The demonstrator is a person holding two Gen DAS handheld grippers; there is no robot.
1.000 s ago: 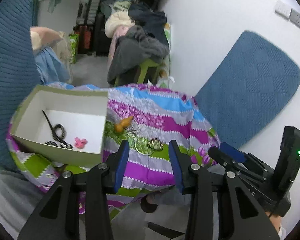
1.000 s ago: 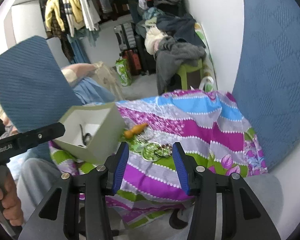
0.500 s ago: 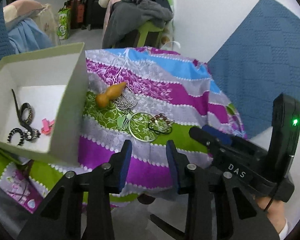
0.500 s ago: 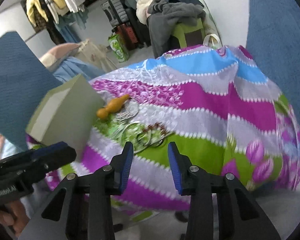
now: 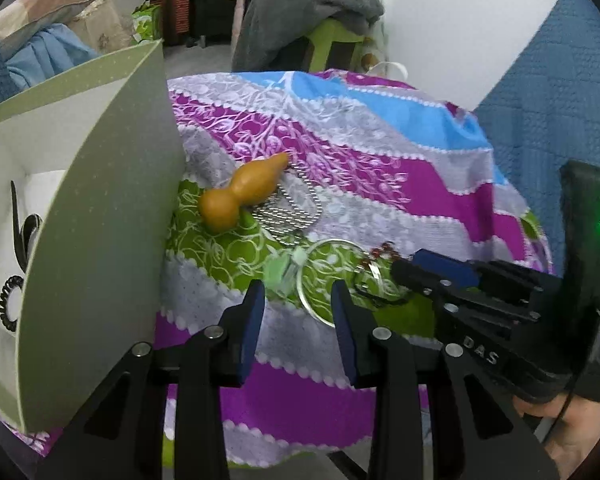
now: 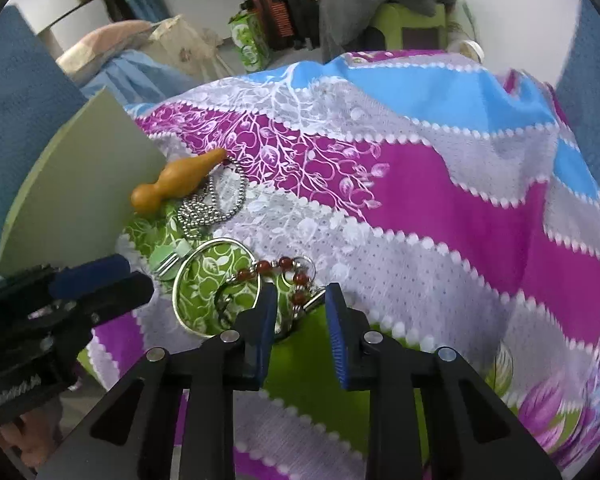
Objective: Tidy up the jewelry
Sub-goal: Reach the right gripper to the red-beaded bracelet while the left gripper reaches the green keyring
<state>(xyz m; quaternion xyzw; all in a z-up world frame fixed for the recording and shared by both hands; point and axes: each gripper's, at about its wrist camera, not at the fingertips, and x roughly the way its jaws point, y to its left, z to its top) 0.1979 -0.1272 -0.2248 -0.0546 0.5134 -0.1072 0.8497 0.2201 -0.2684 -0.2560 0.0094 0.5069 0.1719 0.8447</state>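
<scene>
Jewelry lies on a striped floral cloth (image 6: 440, 208): an orange gourd pendant (image 6: 176, 184) on a silver ball chain (image 6: 210, 208), a large silver ring (image 6: 192, 280), a pale green piece (image 6: 172, 258) and a red bead bracelet (image 6: 284, 268). My right gripper (image 6: 300, 300) is open, its tips either side of the bead bracelet's near end. My left gripper (image 5: 298, 300) is open just before the silver ring (image 5: 324, 276) and green piece (image 5: 284, 268). The gourd (image 5: 244, 196) lies beyond. A green box (image 5: 100, 200) at left holds black hair ties (image 5: 10, 300).
The box's tall wall stands close to the left gripper's left finger. The right gripper's body (image 5: 500, 304) sits right of the left one. Blue cushions (image 5: 548, 92), a clothes-piled green stool (image 5: 332, 36) and bags lie beyond the cloth's far edge.
Both grippers have moved forward and down toward the jewelry; the items now sit right at the fingertips. Both stay open and empty.
</scene>
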